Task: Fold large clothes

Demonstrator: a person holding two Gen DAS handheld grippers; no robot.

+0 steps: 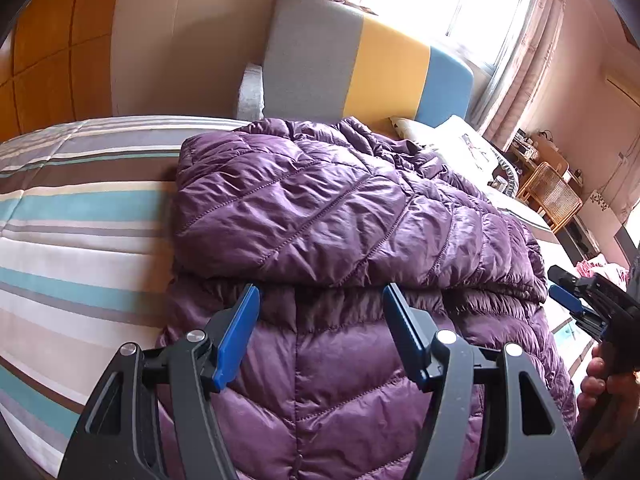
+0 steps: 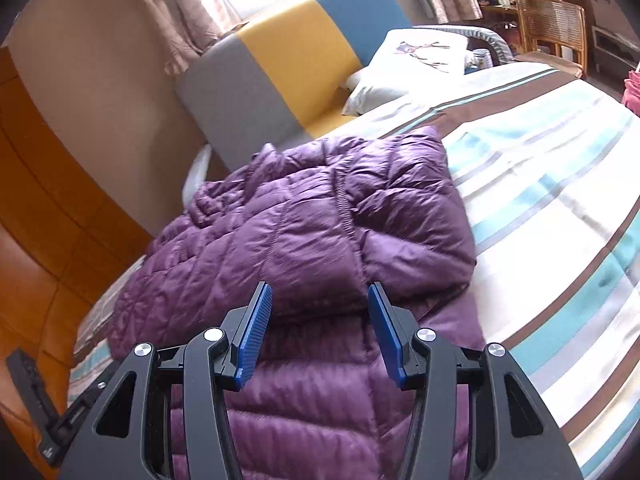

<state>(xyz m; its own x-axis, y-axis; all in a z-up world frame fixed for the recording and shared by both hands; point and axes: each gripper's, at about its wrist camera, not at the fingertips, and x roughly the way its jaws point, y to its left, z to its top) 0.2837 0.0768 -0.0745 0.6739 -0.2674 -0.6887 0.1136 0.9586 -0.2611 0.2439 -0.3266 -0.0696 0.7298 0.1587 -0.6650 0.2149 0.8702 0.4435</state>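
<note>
A purple quilted down jacket (image 1: 320, 216) lies on the striped bed, its upper part folded back over its lower part, with the fold edge running across in front of both grippers. My left gripper (image 1: 320, 300) is open and empty, just above the jacket near the fold edge. My right gripper (image 2: 320, 300) is open and empty, also above the jacket (image 2: 304, 232) near the fold. The right gripper also shows in the left wrist view (image 1: 576, 300) at the jacket's right side, held by a hand.
The striped bedspread (image 1: 72, 232) (image 2: 560, 200) stretches to both sides of the jacket. A grey, yellow and blue headboard (image 1: 360, 64) and white pillows (image 2: 400, 64) lie beyond. A wooden wardrobe (image 2: 40, 240) stands left; a wicker chair (image 2: 556, 24) stands far right.
</note>
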